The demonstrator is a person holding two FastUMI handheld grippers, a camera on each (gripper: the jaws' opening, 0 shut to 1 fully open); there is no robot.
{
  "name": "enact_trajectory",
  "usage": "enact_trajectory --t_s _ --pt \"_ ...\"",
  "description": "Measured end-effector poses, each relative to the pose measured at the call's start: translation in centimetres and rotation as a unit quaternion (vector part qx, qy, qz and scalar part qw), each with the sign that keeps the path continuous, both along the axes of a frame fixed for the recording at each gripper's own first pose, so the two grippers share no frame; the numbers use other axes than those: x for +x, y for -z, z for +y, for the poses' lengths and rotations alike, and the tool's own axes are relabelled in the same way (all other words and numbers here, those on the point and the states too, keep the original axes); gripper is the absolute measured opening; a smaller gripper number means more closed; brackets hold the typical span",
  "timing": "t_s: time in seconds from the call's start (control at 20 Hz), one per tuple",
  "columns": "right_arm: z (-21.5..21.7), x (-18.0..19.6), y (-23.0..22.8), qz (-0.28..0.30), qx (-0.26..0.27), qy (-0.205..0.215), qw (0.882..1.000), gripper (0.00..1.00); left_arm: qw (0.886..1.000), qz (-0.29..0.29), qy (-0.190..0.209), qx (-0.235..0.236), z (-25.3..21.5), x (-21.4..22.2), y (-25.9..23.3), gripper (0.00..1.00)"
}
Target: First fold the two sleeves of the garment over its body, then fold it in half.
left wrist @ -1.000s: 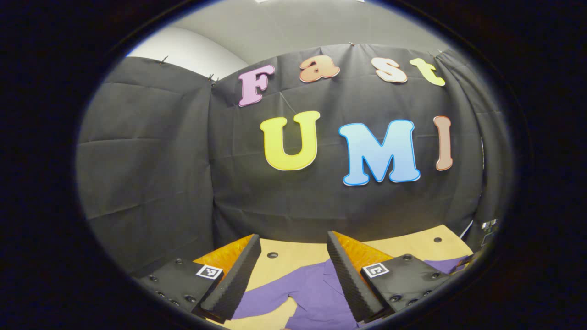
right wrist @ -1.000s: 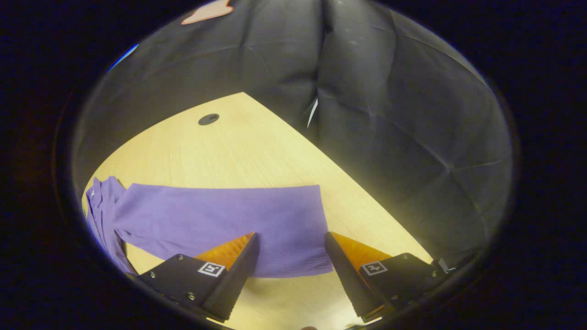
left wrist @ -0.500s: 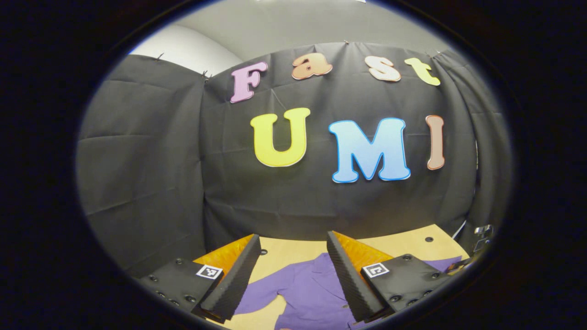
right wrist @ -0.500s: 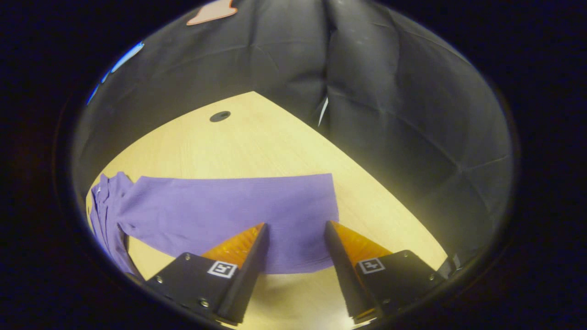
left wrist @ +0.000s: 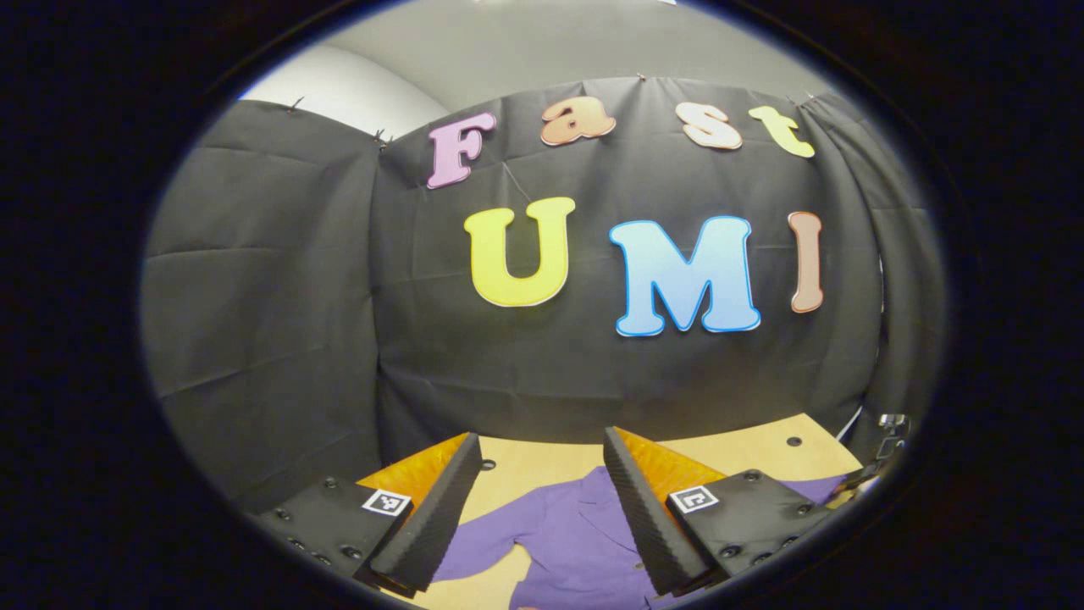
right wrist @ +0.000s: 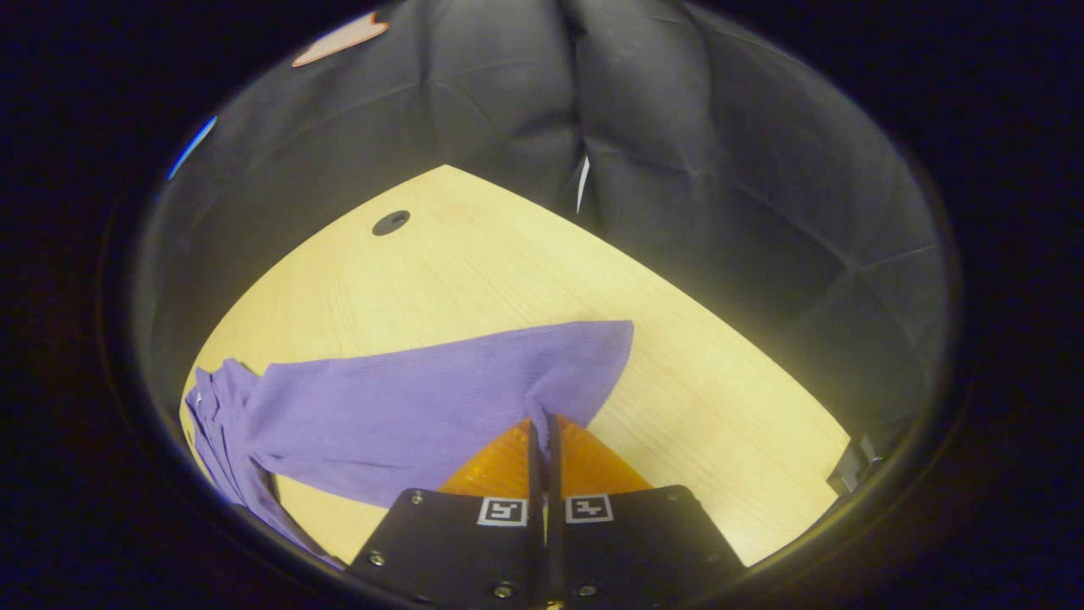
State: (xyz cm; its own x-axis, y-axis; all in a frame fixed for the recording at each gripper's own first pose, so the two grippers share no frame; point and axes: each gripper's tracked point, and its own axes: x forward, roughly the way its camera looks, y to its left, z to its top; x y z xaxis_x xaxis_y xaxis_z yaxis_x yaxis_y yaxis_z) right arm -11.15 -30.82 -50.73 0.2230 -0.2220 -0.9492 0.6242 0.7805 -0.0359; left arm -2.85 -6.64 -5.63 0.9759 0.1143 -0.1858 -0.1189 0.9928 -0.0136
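A purple long-sleeved garment (left wrist: 576,534) lies on the light wooden table (left wrist: 745,453). In the right gripper view one purple sleeve (right wrist: 423,407) stretches across the table toward its cuff. My right gripper (right wrist: 543,424) is shut on the near edge of that sleeve by the cuff, and the cloth rises slightly where it is pinched. In the left gripper view my left gripper (left wrist: 542,453) hovers open above the garment's collar and body, with nothing between its fingers. The garment's lower part is hidden below that view.
Black cloth walls close the table on the far side and at the right. A round dark hole (right wrist: 390,223) sits in the tabletop beyond the sleeve. Bare wood (right wrist: 677,381) spreads to the right of the cuff.
My right gripper has gone from open astride the sleeve's cuff to shut on it, and the cuff has lifted and tilted. The left gripper has barely moved.
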Motion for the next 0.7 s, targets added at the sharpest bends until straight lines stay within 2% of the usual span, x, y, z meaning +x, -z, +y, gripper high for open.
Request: enact_trajectory --t_s 0.15,0.2,0.5,0.6,0.65,0.7 --pt "0.6 1.6 -1.5 -0.035 0.038 0.025 0.998 0.02 1.0 -0.003 -0.002 0.002 0.6 -0.1 -0.1 0.94" --pt "1.3 2.2 -2.4 -0.05 0.043 0.024 0.998 0.02 1.0 -0.003 -0.002 0.002 0.8 -0.3 -0.1 0.96" --pt "10.3 7.9 -5.8 -0.117 0.093 -0.029 0.988 0.02 1.0 -0.005 -0.002 -0.001 2.3 -1.3 -0.1 0.93" --pt "14.0 9.5 -6.9 -0.133 0.116 -0.043 0.983 0.02 1.0 -0.006 -0.005 0.001 3.2 -1.9 -0.1 0.93" --pt "15.8 10.2 -7.4 -0.14 0.128 -0.049 0.981 0.02 1.0 -0.007 -0.008 0.003 3.8 -2.1 -0.2 0.96" --pt "17.8 10.6 -8.0 -0.147 0.14 -0.055 0.978 0.02 1.0 -0.007 -0.011 0.005 4.4 -2.4 -0.1 0.93"
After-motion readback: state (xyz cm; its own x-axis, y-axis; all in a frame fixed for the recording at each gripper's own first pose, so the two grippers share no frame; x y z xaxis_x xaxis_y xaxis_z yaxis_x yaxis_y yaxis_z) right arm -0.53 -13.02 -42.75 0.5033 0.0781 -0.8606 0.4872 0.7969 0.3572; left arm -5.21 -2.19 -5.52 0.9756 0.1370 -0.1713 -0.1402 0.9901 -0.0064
